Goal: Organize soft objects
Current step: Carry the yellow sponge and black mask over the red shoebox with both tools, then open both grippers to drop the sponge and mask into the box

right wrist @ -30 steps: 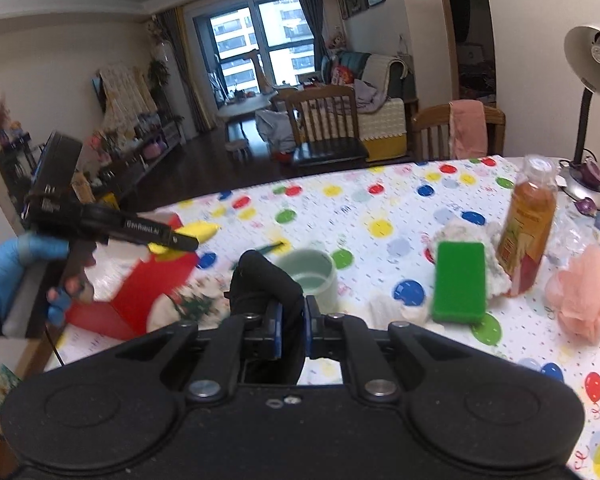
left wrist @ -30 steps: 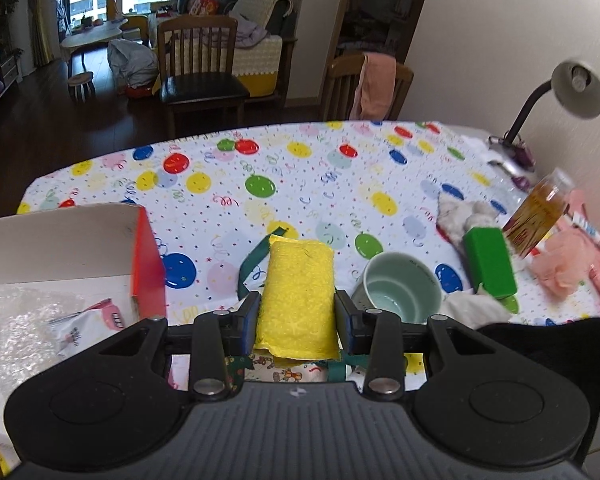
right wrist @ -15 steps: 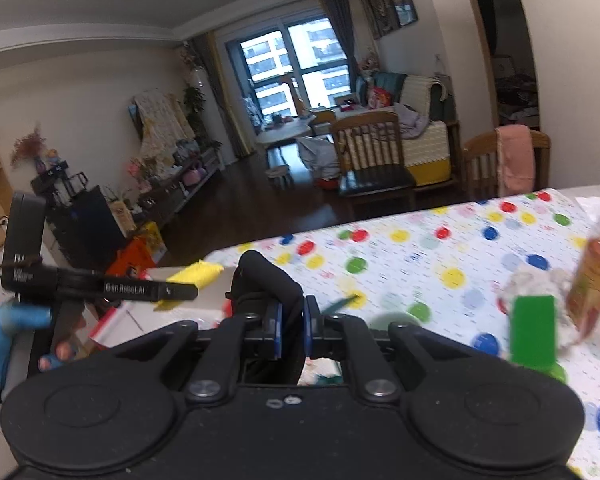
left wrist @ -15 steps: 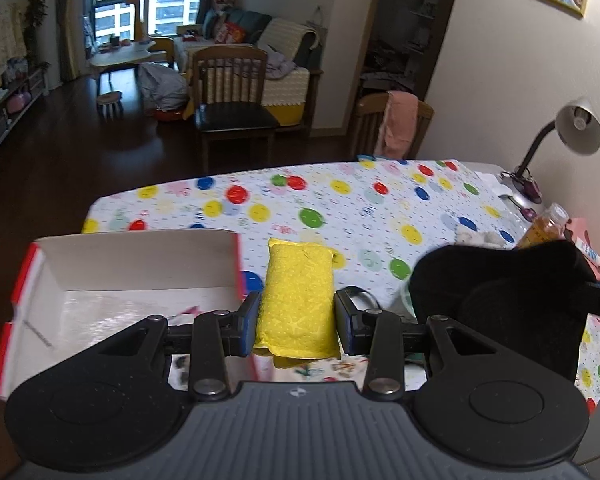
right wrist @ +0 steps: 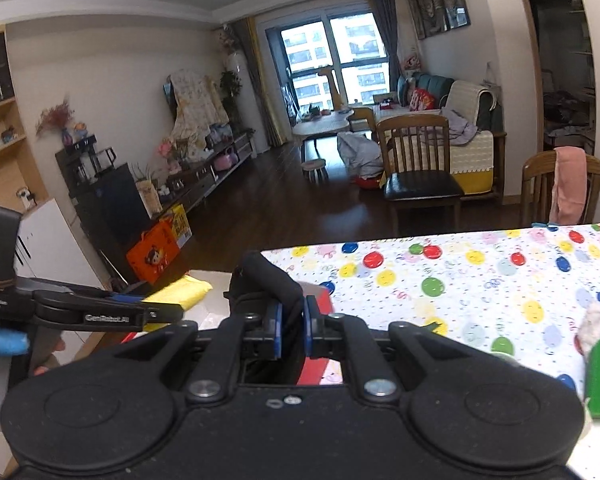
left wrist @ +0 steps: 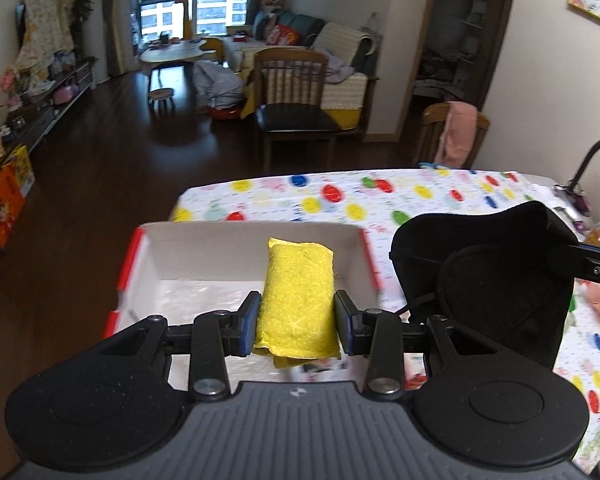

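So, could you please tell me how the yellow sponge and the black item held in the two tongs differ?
The yellow sponge is a bright, pebbled, flat rectangular pad; the black soft item is dark, smooth and rounded.

The left tongs stand wide apart around the sponge; the right tongs pinch the black item nearly shut.

The sponge hangs over the white box; the black item sits at its right edge.

Both are gripped.

home | living-dining room | sofa (right wrist: 452, 108) | dining chair (left wrist: 296, 92) | balloon-print table (left wrist: 380, 196)

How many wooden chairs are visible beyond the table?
2: one black-seated chair behind the table's far edge, one at the right with a pink towel over it. Others may be hidden.
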Demonstrator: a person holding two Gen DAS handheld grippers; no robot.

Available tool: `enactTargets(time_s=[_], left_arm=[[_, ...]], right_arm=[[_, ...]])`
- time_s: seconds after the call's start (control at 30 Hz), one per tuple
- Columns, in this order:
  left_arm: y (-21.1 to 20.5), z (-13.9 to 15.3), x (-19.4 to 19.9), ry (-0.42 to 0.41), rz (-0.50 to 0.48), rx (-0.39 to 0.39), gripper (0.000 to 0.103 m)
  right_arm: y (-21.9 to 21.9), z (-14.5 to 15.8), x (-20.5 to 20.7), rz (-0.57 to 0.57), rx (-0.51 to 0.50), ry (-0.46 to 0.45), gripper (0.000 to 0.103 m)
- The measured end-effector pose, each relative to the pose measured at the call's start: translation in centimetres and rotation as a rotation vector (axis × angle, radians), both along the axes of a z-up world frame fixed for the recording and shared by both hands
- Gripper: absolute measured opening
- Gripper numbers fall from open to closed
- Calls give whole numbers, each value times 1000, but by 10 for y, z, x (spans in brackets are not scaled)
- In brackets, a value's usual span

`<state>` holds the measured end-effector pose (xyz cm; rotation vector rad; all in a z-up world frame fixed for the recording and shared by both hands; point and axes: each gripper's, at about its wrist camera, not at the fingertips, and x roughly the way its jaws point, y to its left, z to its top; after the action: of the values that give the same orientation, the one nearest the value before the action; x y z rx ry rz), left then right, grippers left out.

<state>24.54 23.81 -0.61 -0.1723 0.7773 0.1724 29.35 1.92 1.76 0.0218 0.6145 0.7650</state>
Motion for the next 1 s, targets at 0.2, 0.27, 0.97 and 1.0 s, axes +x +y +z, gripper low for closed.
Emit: enactTargets(time_s=[0.2,0.27,0.97,1.0], left_arm=[[37,-15,-3,30,36,29,38],[48,-22,-1,44,47,43,38],[86,-90,20,154,45,20,35],[85,-92,20,156,43,19,35]], right_arm=[[45,-20,5,0,-46,14,9],[58,-27,7,6,-50,30,9],[145,-121,15,61,-214,184,10],[147,-124,14,65,-228,185,12]])
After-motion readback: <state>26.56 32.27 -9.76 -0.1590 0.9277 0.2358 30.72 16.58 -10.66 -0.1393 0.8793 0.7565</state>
